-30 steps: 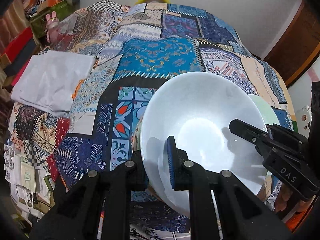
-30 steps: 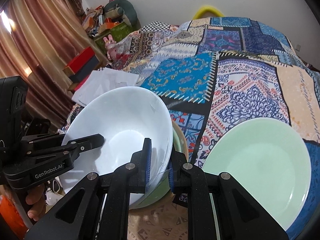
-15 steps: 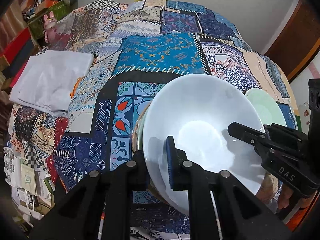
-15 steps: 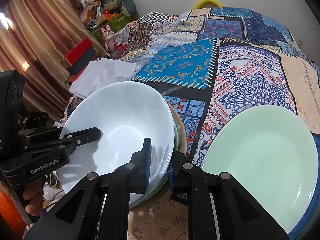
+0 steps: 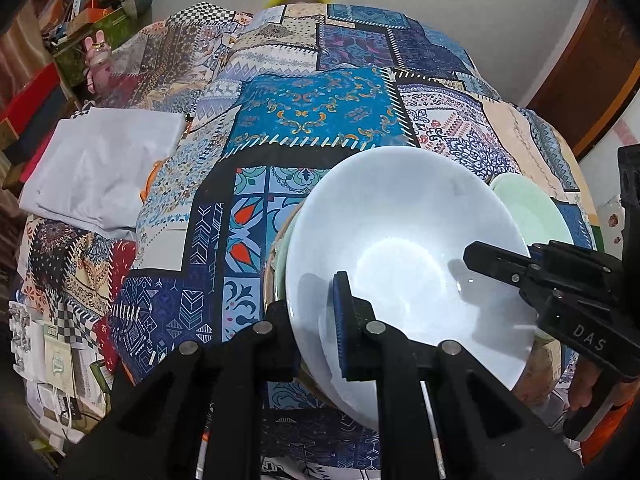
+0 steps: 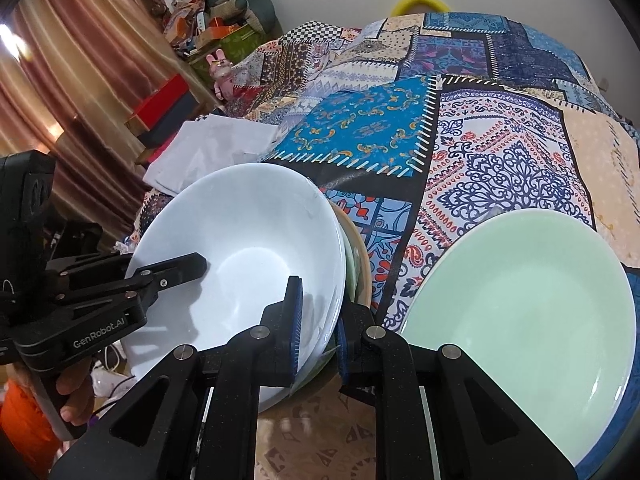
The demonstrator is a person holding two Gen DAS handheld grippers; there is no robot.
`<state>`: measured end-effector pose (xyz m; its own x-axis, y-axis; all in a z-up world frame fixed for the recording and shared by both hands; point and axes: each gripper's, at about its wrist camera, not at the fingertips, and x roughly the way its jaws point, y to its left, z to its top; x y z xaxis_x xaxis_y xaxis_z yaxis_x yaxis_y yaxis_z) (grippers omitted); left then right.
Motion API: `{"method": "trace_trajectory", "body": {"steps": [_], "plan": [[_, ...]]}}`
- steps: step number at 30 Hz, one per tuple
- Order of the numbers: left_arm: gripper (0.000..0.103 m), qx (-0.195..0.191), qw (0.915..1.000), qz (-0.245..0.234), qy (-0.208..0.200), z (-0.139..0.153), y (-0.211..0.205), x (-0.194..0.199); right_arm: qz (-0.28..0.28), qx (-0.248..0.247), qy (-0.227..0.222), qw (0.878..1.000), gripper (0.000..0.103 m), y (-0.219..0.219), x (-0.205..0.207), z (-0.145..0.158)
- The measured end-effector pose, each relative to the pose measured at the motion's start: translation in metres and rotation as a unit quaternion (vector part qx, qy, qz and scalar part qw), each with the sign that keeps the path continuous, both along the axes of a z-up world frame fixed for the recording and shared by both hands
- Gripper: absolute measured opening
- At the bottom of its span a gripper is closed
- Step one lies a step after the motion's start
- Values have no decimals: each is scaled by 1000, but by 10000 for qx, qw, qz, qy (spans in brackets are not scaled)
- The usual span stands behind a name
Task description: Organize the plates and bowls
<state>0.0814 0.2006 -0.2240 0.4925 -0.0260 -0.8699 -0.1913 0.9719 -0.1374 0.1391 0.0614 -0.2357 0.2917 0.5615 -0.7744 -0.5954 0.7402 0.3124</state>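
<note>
1. Jaws on both sides are clamped onto the same white bowl (image 5: pixel 404 264): the left gripper (image 5: pixel 316 320) pinches its near-left rim, one pad inside, the other outside.
2. Over on the other side, the right gripper (image 6: pixel 318 320) bites the bowl's right rim, blue pad inside the bowl, the outer finger down behind the wall.
3. In the left wrist view the right gripper reaches in from the right, a finger lying across the inside of the bowl.
4. That bowl is tilted, sitting over a stack of other dishes (image 6: pixel 358 256); green and tan rims peek out at its right edge. Whether it rests on them, I cannot tell.
5. Just right of the stack lies a pale green plate (image 6: pixel 524 320), flat on the bed.
6. Everything sits on a patchwork bedspread (image 5: pixel 312 108) of blue, red and cream panels.
7. Far left, a folded white cloth (image 5: pixel 104 164) lies on the spread, and beyond it a pink rabbit toy (image 6: pixel 222 70) by cluttered boxes.
</note>
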Motion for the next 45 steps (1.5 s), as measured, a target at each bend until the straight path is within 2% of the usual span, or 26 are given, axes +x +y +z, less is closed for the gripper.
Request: {"method": "trace_trajectory", "body": {"steps": [8,11,13,25,30,38,40,45], "plan": [[13,162,9999,11,7,0,-5,2,-5,-20,-47,10000,14,-2,1,5],[13,232,9997,-2,-53,0,-8,1,-137,-150,-358,9992,17,-7,-1,12],[14,246,9997,-6,-52,1,-9,3,-73,-50,-318,9995,17,-10,0,14],[16,167,9999,32,0,11,-5,5,7,-197,-402,9990,17,-4,-3,7],[17,-44,9999,101,-35,14,1,3,21,-188,-363,9992,17,-4,-3,7],[31,-23,9993,141,-350,28,7,-12,-1,-170,-334,9993,18,-6,-4,7],[35,13,9991,189,-367,30,10,-15,-15,-175,-343,9993,19,-7,-3,7],[36,-55,9993,289,-231,21,21,-17,-22,-199,-338,9992,26,-8,-2,6]]}}
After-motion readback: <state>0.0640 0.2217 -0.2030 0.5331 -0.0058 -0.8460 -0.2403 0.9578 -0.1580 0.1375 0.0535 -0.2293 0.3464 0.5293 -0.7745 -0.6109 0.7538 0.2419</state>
